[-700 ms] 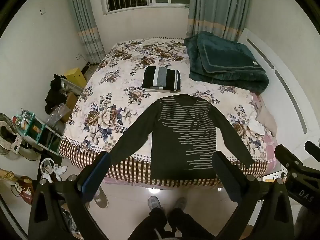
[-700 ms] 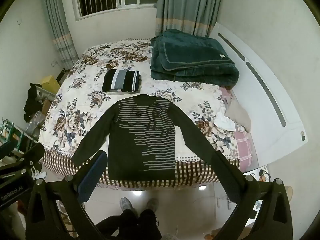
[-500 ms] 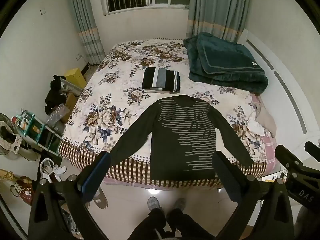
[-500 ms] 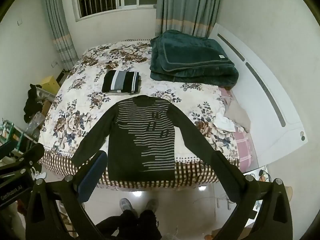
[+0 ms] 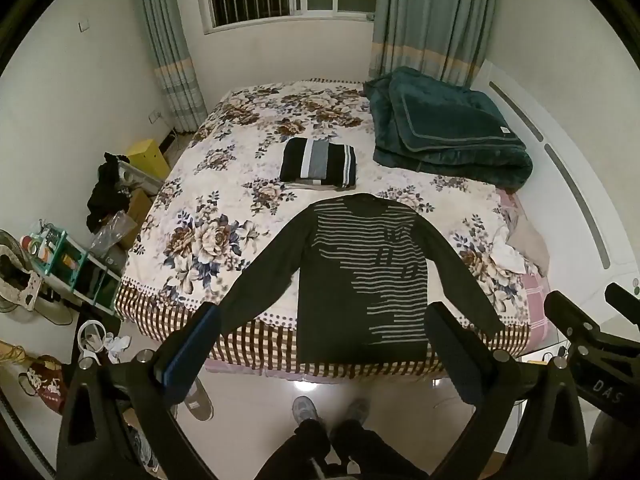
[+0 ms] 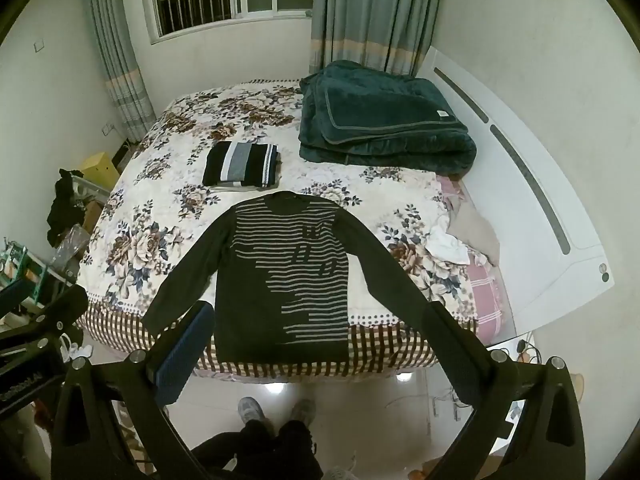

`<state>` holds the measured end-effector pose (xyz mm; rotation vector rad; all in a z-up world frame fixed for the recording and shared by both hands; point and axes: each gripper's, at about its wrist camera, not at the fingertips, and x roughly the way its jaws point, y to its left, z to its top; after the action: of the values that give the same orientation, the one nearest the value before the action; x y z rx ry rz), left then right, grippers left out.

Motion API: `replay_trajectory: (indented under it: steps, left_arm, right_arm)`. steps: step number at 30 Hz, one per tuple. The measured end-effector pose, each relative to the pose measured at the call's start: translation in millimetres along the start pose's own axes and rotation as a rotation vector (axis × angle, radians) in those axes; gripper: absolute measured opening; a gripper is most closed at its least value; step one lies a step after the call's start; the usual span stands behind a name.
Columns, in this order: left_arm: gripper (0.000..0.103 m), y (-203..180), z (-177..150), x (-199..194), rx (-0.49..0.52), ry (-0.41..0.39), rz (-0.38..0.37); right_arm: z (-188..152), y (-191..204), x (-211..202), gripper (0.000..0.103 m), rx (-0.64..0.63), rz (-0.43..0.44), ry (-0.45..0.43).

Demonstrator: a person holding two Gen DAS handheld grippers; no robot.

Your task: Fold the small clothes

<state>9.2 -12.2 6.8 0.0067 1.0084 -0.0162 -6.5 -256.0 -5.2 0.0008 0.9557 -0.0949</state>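
Two hand-held grippers, left hand-held gripper (image 5: 320, 344) and right hand-held gripper (image 6: 316, 340), are hanging wide and empty; little is changing beyond a slight drift. Sweater (image 5: 360, 276) is lying flat at the bed (image 5: 224, 216) edge, below the folded garment (image 5: 318, 164). Folding is not yet starting.

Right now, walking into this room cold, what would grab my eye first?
Probably the dark striped sweater, spread flat with both sleeves out at the near edge of the floral bed. Beyond its collar sits a neatly folded striped garment, and a thick teal blanket is piled at the far right by the headboard. Both claws, left and right, hang open above the floor, touching nothing.
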Motion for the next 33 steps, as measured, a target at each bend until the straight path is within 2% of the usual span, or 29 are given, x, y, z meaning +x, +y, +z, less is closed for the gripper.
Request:
replay_trajectory:
  steps: [33]
  left_arm:
    - [0.103, -2.9, 2.6, -0.2, -0.003, -0.006, -0.003]
  right_arm:
    - [9.8, -0.2, 0.6, 0.103, 0.003, 0.004, -0.001]
